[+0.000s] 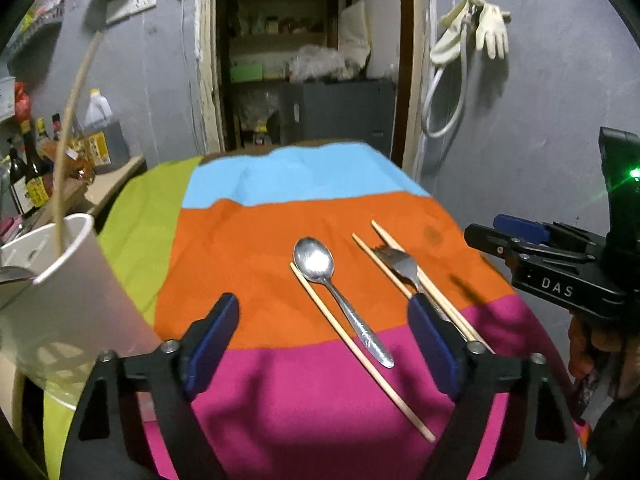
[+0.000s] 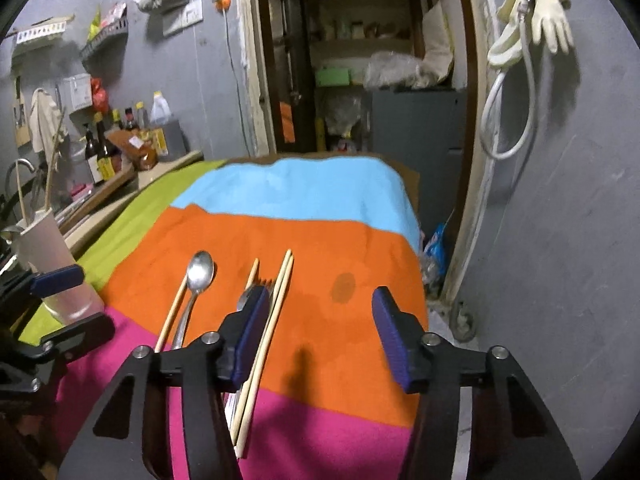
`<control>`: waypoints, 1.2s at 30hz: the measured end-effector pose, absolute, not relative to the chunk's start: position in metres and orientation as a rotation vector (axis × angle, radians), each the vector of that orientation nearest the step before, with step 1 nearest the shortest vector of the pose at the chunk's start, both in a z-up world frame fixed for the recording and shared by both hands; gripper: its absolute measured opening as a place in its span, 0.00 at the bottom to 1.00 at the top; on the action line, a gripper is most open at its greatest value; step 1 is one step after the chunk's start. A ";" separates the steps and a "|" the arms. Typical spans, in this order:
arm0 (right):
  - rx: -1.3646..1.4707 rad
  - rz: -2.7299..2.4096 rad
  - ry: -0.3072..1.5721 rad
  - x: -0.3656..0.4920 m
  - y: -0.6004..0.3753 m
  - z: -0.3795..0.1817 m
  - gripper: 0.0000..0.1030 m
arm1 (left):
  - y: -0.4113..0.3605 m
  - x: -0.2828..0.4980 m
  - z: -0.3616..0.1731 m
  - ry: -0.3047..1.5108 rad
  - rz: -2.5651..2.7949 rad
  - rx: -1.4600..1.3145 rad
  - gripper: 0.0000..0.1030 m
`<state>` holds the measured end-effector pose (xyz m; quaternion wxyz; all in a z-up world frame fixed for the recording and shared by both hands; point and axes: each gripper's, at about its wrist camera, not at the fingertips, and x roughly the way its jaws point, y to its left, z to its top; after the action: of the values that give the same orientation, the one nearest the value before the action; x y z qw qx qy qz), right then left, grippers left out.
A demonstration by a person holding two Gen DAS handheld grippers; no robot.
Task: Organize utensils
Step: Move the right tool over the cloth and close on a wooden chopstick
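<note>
Grey walls and an open storeroom doorway [image 1: 308, 52] stood behind the cloth-covered table [image 1: 280, 392], its blanket banded in blue, orange, magenta and green, as you held both tools over the near edge. Your left gripper [image 1: 322, 344] hung wide open and empty above the magenta band, the spoon [image 1: 320, 268] and one loose chopstick [image 1: 360, 352] lying between its blue pads [image 1: 212, 340]. Your right gripper [image 2: 320, 340] was likewise spread wide and gripped nothing, hovering over the orange band; its left-hand pad [image 2: 248, 336] sat just in front of the fork [image 2: 256, 292] and hid most of it. From the left wrist view that right tool appeared at the far right edge, its casing lettered DAS. Beside the spoon, which lay bowl up and touching its chopstick, the fork [image 1: 400, 266] rested tines away from you across a pair of chopsticks [image 1: 424, 280] laid close together. Well to the left, on the green band, a white paper cup [image 1: 60, 280] stood upright with a single chopstick [image 1: 72, 128] leaning out of it and a metal handle at its rim. Beyond the cup, sauce bottles [image 2: 100, 152] crowded a wooden counter. On the right wall, pale rubber gloves [image 2: 536, 24] and a looped hose [image 2: 508, 120] hung from a hook
</note>
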<state>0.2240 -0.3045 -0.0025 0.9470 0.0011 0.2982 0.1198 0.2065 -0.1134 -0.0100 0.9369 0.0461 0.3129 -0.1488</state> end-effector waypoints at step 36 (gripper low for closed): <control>0.020 0.320 0.931 0.305 -0.276 -0.038 0.18 | -0.098 0.292 -0.047 1.001 -0.334 -0.040 0.10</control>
<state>0.3045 -0.2756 -0.0377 0.8811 0.0096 0.4471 0.1537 0.2918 -0.0983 -0.0472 0.8638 -0.0192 0.4776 -0.1594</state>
